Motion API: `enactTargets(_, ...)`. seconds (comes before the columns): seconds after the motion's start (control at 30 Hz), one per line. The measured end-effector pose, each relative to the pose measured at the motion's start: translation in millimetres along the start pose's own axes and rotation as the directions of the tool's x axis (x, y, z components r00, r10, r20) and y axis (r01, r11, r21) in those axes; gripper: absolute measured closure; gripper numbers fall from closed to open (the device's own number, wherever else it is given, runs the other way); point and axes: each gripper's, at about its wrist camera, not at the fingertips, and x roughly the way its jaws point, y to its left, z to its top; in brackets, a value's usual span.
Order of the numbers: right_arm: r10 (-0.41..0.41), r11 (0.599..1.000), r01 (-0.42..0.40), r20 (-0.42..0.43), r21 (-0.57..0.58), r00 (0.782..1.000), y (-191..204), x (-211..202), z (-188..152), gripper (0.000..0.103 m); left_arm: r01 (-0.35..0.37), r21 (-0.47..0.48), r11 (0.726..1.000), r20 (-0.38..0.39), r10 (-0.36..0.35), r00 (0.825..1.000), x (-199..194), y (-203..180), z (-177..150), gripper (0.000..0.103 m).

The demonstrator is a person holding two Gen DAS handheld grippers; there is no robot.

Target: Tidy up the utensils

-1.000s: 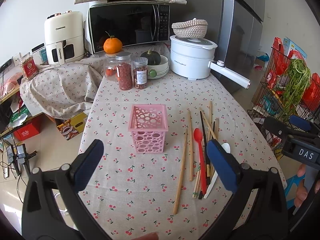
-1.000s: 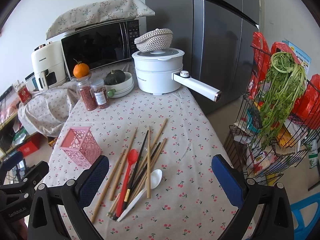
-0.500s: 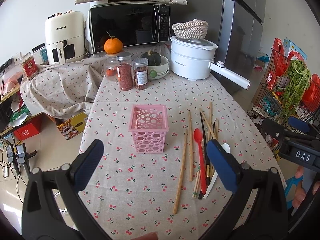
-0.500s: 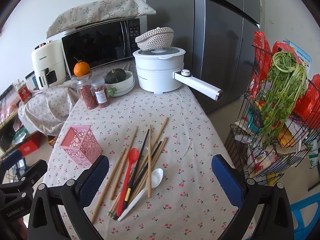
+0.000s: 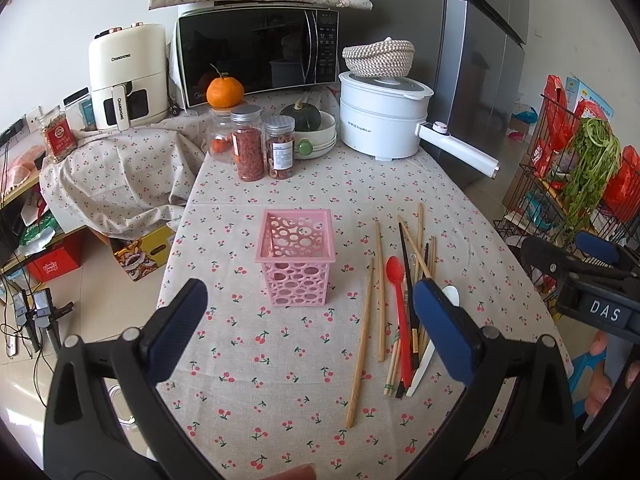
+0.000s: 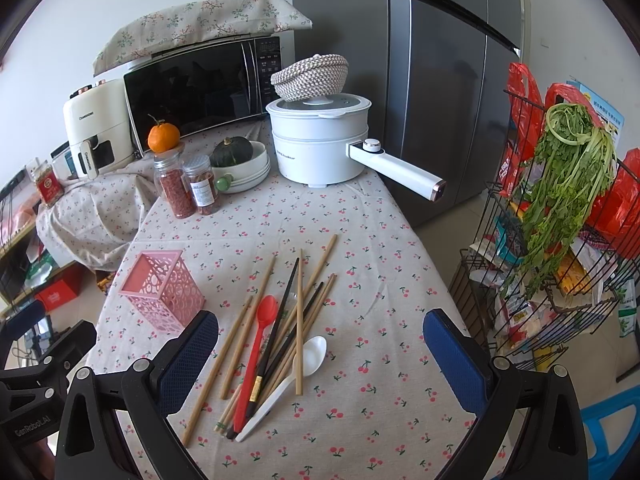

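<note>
1. Left wrist view is showing me the pink basket (image 5: 297, 257) standing upright on the counter (image 5: 280, 360), with nothing visible inside it through the open top.
2. Just to its right, the utensils are lying in a loose pile: wooden chopsticks (image 5: 361, 340), a red spoon (image 5: 396, 280), black chopsticks (image 5: 407, 268) and a white spoon (image 5: 424, 364), several of them crossing one another.
3. I am seeing the same pile from the right wrist view, where the red spoon (image 6: 256, 356) and white spoon (image 6: 298, 372) are lying among the wooden chopsticks (image 6: 236, 344), and the pink basket (image 6: 162, 288) is sitting apart to their left.
4. I am holding the left tool (image 5: 310, 322) above the near part of the counter with its blue pads spread wide and nothing between them.
5. I am holding the right tool (image 6: 320, 356) over the utensil pile, its pads likewise spread wide and gripping nothing.
6. Farther back, two spice jars (image 5: 264, 148), a white electric pot (image 5: 380, 120) and a microwave (image 5: 256, 56) are standing along the rear of the counter.
7. A wire rack (image 6: 560, 280) with greens is standing off to the right.
</note>
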Motion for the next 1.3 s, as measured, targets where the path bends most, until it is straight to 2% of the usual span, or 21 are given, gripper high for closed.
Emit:
enactTargets(0.93, 0.008, 1.0, -0.008, -0.027, -0.001, 1.0, -3, 8, -2, 0.0, -0.018, 0.004, 1.0, 0.028, 0.018, 0.999, 3, 2, 0, 0.001)
enactTargets(1.03, 0.035, 0.999, -0.035, -0.049, 0.005, 0.998, -7, 13, 2, 0.0, 0.005, 0.004, 1.0, 0.017, -0.005, 1.0, 7, 3, 1, 0.001)
enactTargets(1.13, 0.085, 0.996, -0.083, -0.105, 0.016, 0.991, -13, 24, 7, 0.0, 0.046, -0.005, 0.999, -0.041, -0.046, 0.998, 16, 4, 3, 0.001)
enactTargets(1.23, 0.132, 0.991, -0.127, -0.161, 0.042, 0.978, -19, 38, 9, 0.0, 0.104, -0.007, 0.995, -0.105, -0.104, 0.989, 24, 3, 8, 0.001)
enactTargets(1.3, 0.176, 0.983, -0.161, -0.191, 0.093, 0.966, -27, 46, 11, 0.002, 0.145, 0.008, 0.989, -0.131, -0.143, 0.981, 27, -2, 13, 0.005)
